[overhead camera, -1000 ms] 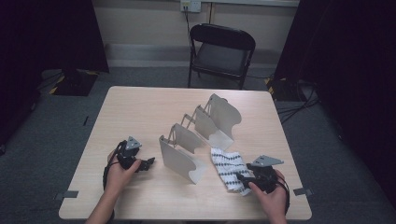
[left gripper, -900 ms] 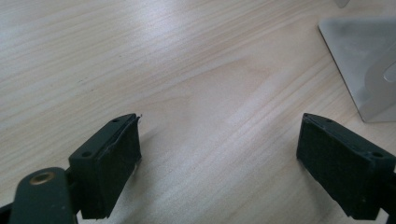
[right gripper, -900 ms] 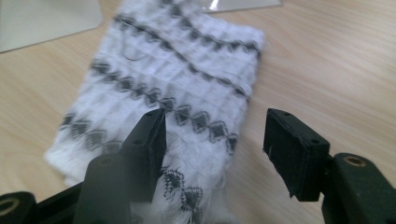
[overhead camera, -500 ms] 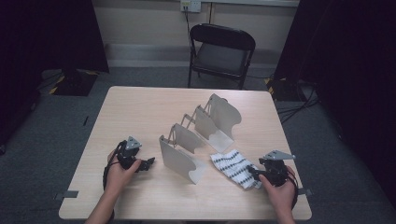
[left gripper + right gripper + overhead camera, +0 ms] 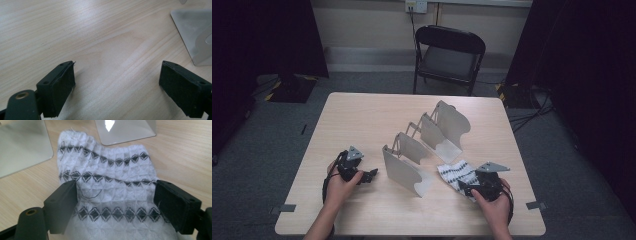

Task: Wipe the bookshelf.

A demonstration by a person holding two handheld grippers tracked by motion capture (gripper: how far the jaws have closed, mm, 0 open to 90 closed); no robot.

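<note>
Right gripper standing wide around a patterned white cloth beside the metal forms

High view: the cloth (image 5: 456, 173) lies on the table (image 5: 362, 115) at lower right, touching the right gripper (image 5: 468, 189); the left gripper (image 5: 371, 175) waits at lower left near the metal forms (image 5: 412, 160). Left gripper view: its jaws are apart over bare wood. Right gripper view: the jaws have just been opening, spread either side of the cloth (image 5: 107, 182), seemingly released; next comes a fresh grip, I judge. No writing is readable.
</note>
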